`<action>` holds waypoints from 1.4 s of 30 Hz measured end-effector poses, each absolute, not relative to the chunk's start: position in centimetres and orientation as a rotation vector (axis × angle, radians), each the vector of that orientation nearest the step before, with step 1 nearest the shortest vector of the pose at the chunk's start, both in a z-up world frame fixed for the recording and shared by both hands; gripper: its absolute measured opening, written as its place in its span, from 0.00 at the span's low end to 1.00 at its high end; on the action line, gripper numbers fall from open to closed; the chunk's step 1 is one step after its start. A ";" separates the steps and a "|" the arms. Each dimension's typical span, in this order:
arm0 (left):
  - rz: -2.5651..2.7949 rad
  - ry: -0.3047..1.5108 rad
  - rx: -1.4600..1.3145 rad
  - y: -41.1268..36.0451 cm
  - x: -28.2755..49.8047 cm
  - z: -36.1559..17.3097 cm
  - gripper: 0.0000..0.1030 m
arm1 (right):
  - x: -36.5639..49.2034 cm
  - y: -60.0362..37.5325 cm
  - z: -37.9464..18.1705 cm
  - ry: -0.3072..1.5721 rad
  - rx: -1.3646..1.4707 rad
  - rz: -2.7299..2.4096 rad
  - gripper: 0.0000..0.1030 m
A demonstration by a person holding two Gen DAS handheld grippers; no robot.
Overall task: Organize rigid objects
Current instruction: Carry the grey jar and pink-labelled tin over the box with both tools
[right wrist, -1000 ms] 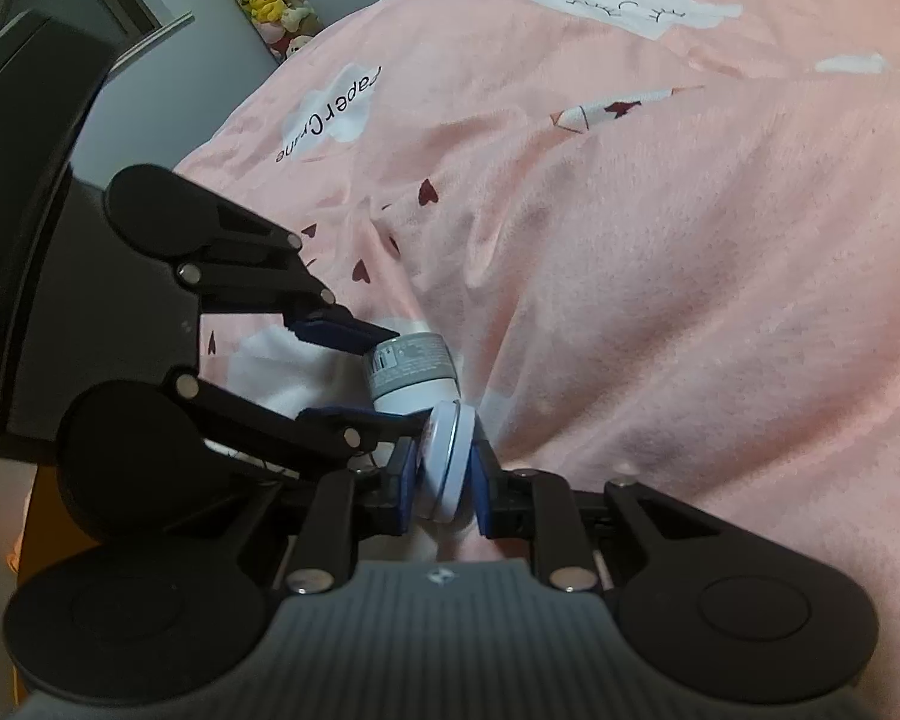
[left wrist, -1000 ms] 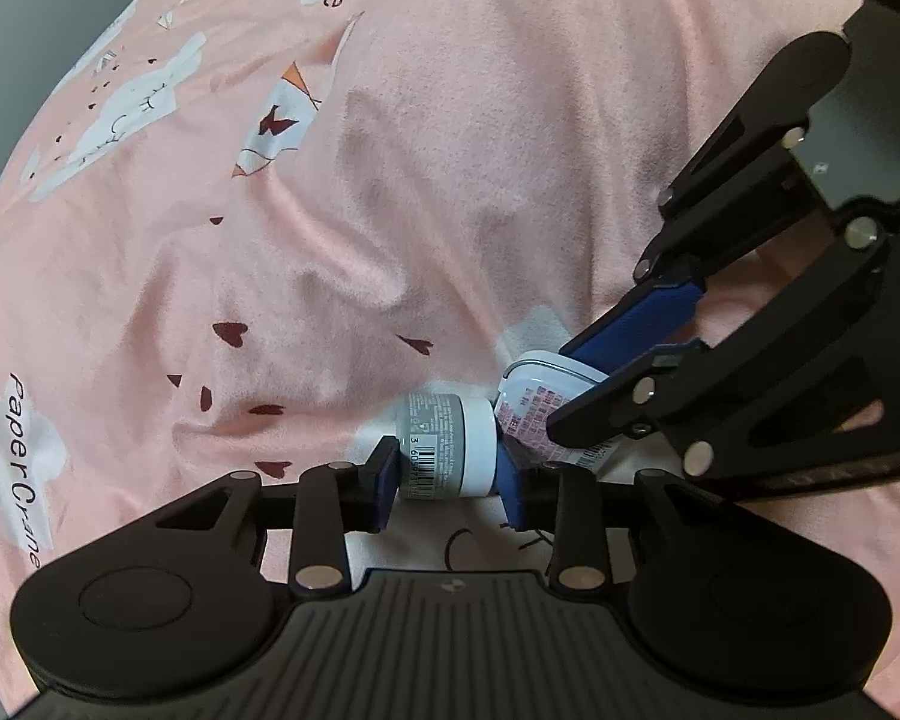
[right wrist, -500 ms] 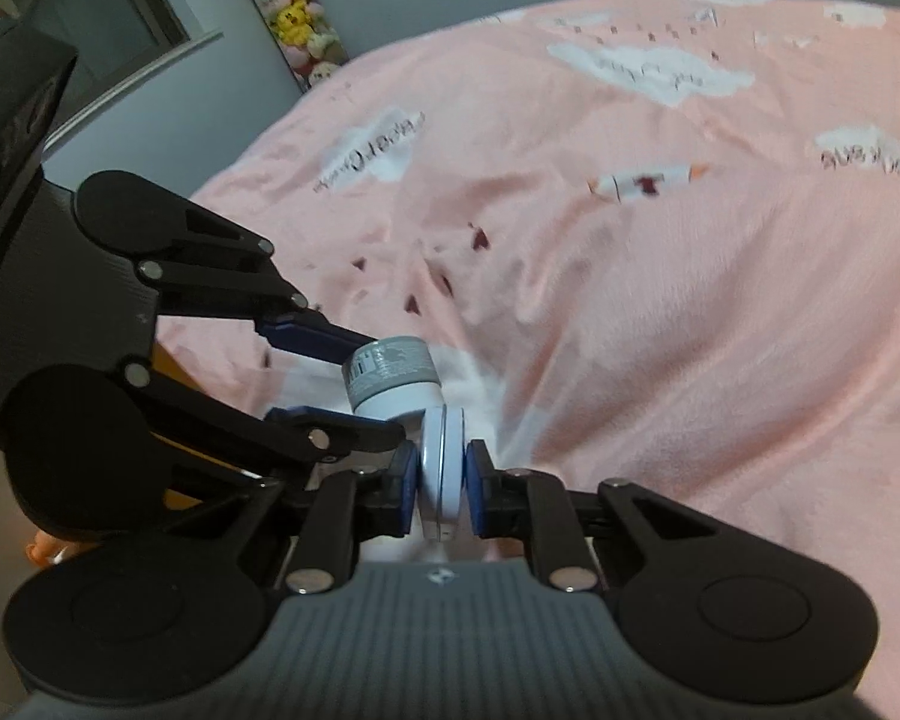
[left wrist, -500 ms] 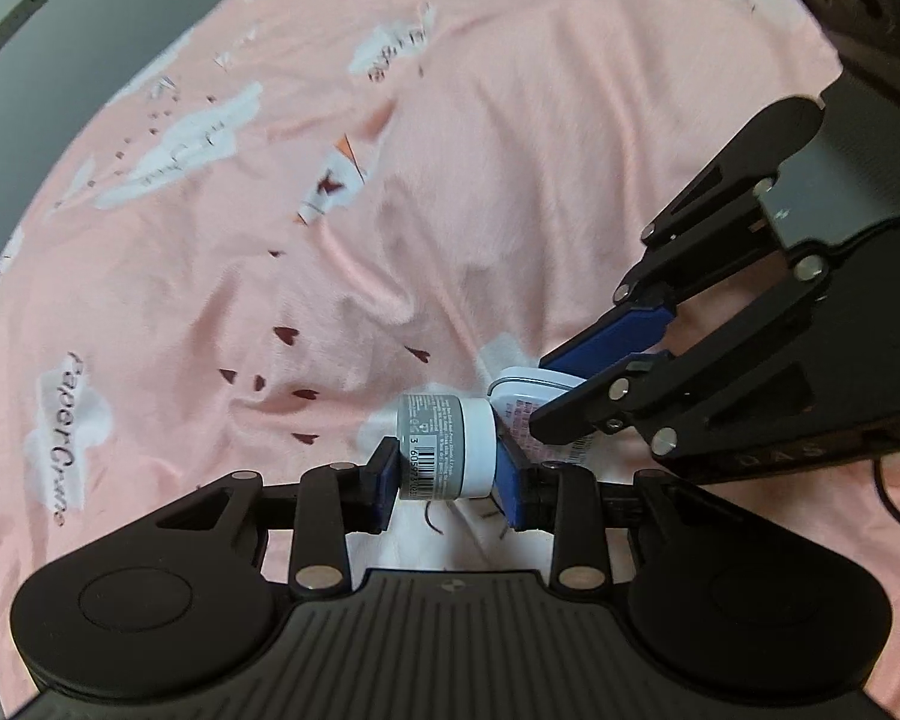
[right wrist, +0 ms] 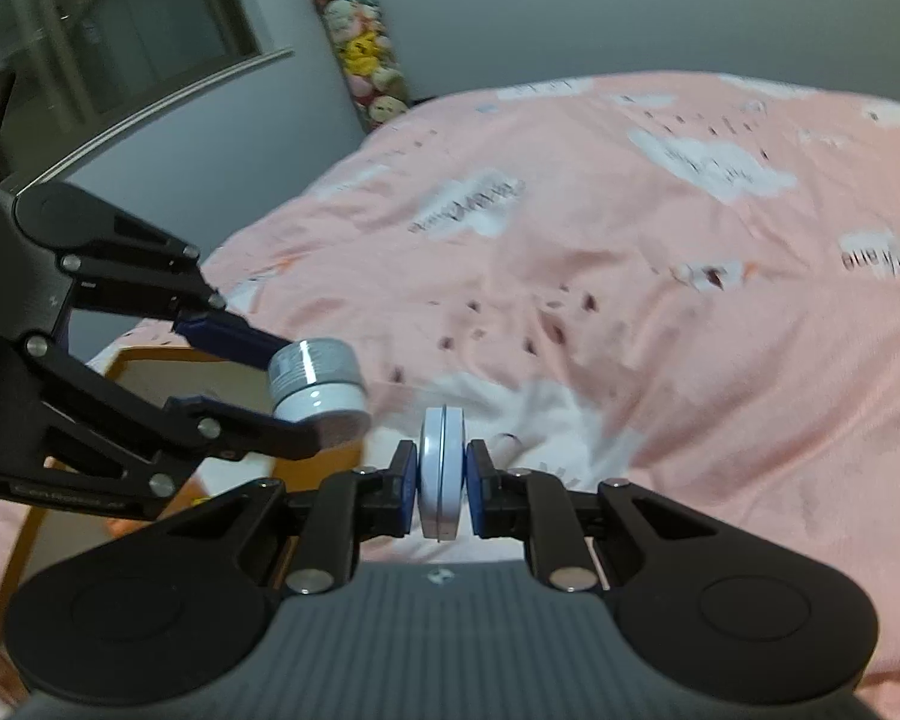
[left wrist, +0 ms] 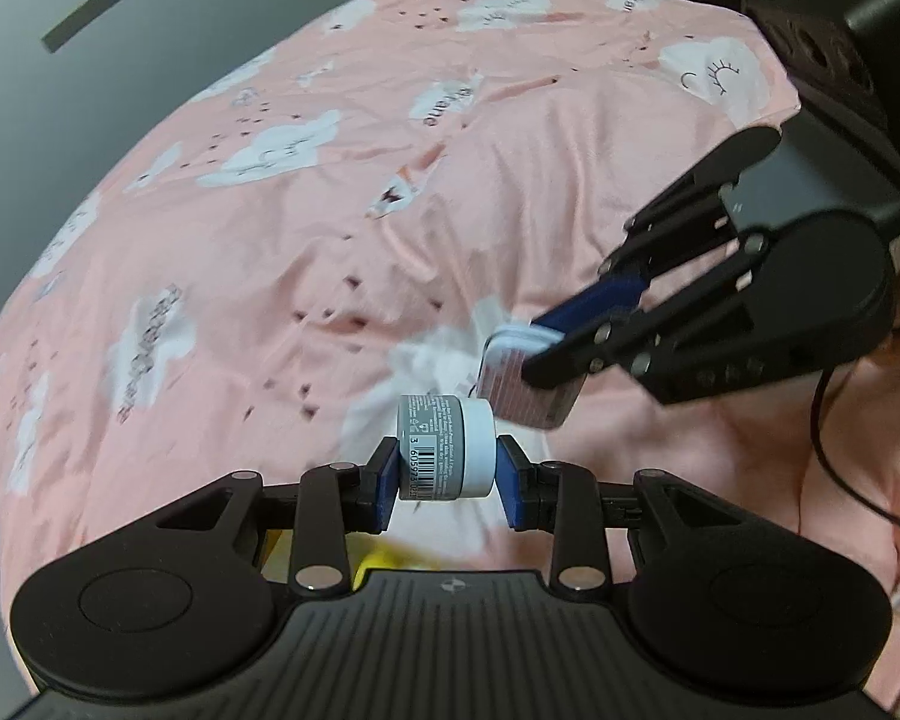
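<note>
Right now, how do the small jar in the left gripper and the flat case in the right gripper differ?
The jar is a squat grey-and-white cylinder with a barcode label; the flat case is a thin pale-blue compact with a pink printed label. The left gripper clamps the jar across its ends; the right gripper pinches the case across its broad faces. Both are held above the pink bedspread.

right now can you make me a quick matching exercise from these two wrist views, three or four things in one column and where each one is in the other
Things:
1. grey jar
2. flat white case
3. pink bedspread
4. plush toys

Places:
A. far corner by the wall
B. in the right gripper
C. spread below both grippers
D. in the left gripper

Pairs: 1-D, 2-B, 3-C, 4-A
</note>
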State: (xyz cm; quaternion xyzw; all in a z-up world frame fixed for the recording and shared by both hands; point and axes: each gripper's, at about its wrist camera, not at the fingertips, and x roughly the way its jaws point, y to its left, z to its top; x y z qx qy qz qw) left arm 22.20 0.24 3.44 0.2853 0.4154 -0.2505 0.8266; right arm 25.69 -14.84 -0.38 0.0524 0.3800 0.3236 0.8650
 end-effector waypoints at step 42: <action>-0.565 1.372 0.786 11.1 11.9 -7.0 0.37 | 17.7 3.0 -4.2 0.954 -0.440 0.986 0.15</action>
